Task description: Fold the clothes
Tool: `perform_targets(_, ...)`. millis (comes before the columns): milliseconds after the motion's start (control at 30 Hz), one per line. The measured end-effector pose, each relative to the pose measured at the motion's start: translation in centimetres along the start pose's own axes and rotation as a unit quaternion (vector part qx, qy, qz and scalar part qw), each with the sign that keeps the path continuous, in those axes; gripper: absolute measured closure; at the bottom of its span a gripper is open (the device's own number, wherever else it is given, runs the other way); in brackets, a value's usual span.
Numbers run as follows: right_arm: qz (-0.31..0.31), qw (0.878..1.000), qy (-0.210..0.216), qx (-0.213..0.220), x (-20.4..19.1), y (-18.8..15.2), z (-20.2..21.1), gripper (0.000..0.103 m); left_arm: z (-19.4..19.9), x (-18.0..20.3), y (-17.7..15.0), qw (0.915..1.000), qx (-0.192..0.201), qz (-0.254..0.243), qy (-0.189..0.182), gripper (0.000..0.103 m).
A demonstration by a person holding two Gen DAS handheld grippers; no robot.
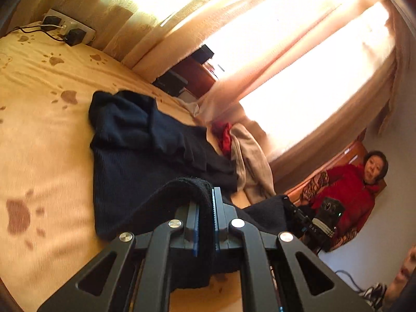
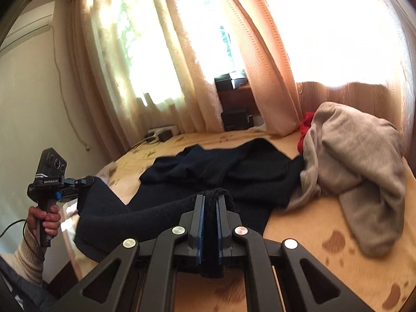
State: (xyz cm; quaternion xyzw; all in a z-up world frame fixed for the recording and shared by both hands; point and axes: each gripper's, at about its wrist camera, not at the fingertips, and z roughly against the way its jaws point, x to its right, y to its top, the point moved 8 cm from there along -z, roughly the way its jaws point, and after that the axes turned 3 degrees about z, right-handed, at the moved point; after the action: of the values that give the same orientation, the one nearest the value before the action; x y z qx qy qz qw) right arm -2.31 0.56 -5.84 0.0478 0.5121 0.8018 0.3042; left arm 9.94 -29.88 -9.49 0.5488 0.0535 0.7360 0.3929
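Both tongs were pinching the dark knit's near hem: left tongs [image 1: 206, 202], right tongs [image 2: 211, 202]. The knit [image 1: 135, 140] lay on the bed [image 1: 39, 135], long axis running away from both, neither nearer. Right view alone showed the grey garment [image 2: 358, 171] beside it; left view showed a seated person.

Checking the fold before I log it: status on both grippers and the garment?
Left hand-held gripper and right hand-held gripper both shut on dark sweater hem, lifted off the bed. Grey garment beside it, touching at the edge.
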Motion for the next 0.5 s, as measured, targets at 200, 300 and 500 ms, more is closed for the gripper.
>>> perform_targets(200,-0.029,0.999,-0.021,0.001,5.7,4.5,-7.5,0.094,-5.0,-2.9,7.3,0.9991,0.01,0.042,-0.002,0.094)
perform_targets(300,-0.045,0.998,-0.033,-0.013,8.2,5.8,-11.8,0.095,-8.1,-5.1,9.6,0.9978,0.004,0.066,0.008,0.094)
perform_targets(500,-0.061,0.996,-0.051,-0.031,10.8,7.0,-18.0,0.095,-11.8,-8.5,12.1,0.9947,-0.002,0.1,0.022,0.094)
